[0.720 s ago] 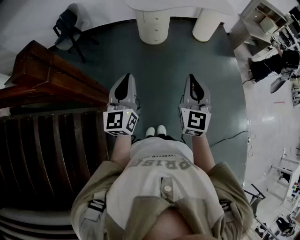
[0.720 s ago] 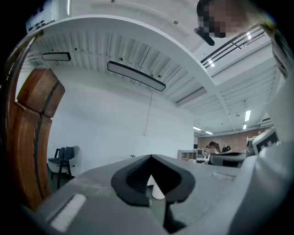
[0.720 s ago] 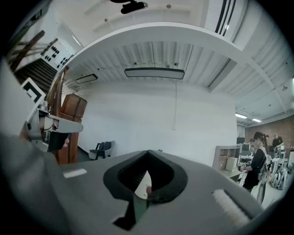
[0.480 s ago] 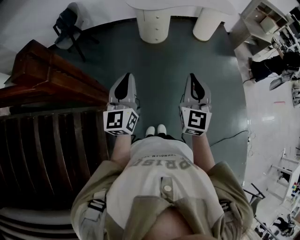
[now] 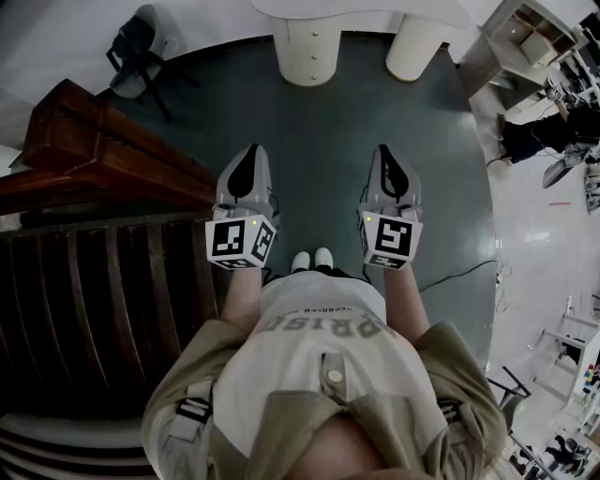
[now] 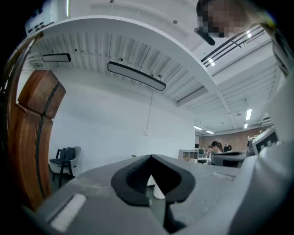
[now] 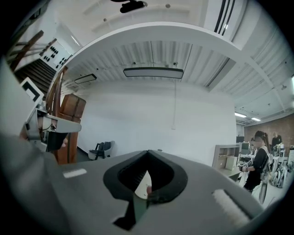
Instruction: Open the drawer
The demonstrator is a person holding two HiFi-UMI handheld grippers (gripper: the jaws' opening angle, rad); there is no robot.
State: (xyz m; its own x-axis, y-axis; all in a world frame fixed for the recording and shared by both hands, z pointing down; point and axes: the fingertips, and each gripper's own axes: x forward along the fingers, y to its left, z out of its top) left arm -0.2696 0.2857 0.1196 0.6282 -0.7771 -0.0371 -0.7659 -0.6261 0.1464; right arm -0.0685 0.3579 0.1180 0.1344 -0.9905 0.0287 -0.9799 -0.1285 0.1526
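Drawer pedestal (image 5: 307, 52), white and rounded with small knobs down its front, stands at the far edge of the dark grey-green floor (image 5: 328, 131), under a white surface (image 5: 375, 9) whose curved rim runs along the top of the head view. A second white, plain leg (image 5: 412, 47) stands just to the right of it. All the fronts on the pedestal look flush; how many there are cannot be told.

The person stands well back from it, white shoes (image 5: 311, 262) on the dark floor, both forearms held forward. The left gripper (image 5: 250, 156) and the right gripper (image 5: 387, 154) lie level and side by side, apart from each other, both aimed toward the pedestal, each with its marker cube at the near end. In its own gripper view, each gripper has its jaws brought together at the tips with nothing between them.

A brown wooden structure (image 5: 103, 159) fills the floor's left edge, close beside the left gripper. A dark chair (image 5: 139, 49) sits near the far left corner. A thin cable (image 5: 459, 273) crosses the floor's right edge, and beyond it, on pale floor, stand shelves (image 5: 525, 37).
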